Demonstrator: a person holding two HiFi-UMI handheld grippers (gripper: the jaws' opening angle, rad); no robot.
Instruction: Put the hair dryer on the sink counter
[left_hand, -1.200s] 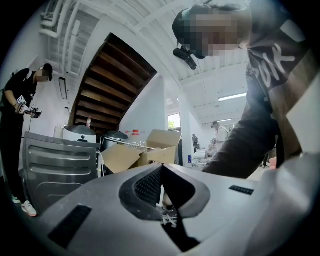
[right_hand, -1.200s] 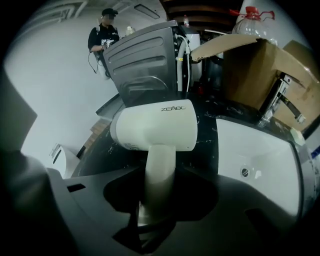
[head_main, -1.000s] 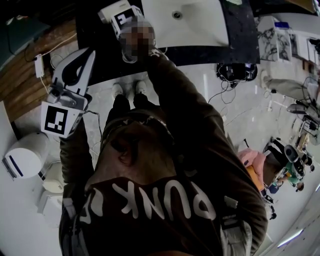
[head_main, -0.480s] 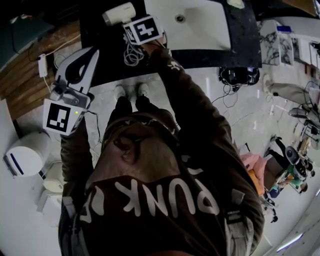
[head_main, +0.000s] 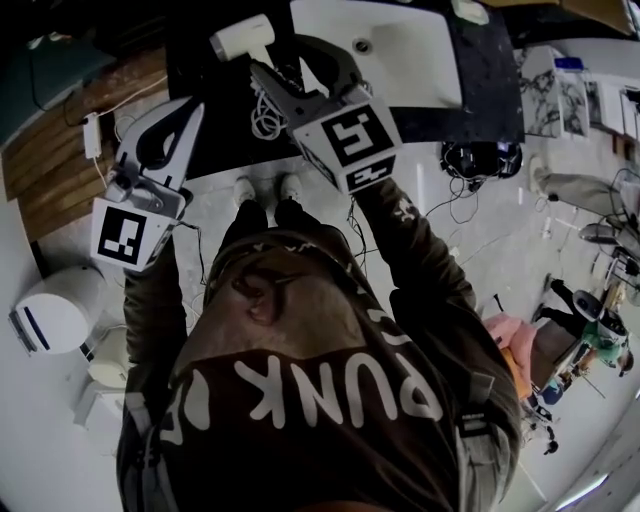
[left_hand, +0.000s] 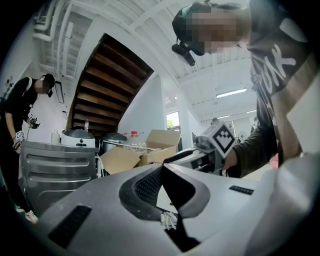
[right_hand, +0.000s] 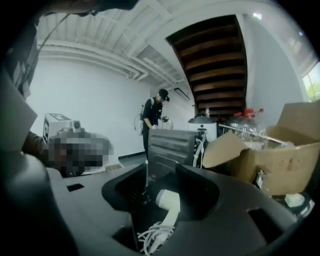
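Hair dryer (head_main: 243, 38) beyond empty, closing right tongs (head_main: 283, 60)

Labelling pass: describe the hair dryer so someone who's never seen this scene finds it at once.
At the head view's top is a dark sink counter with a white basin. Left of the basin lies the hair dryer, white and pistol-shaped. The bundled white cord at its handle's end sets it apart.

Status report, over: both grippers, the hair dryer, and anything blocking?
Left gripper shut, empty. Right gripper open, jaws just narrowed slightly, nothing between them. Hair dryer lying on sink counter, cord coiled next to it. Nothing in the way.
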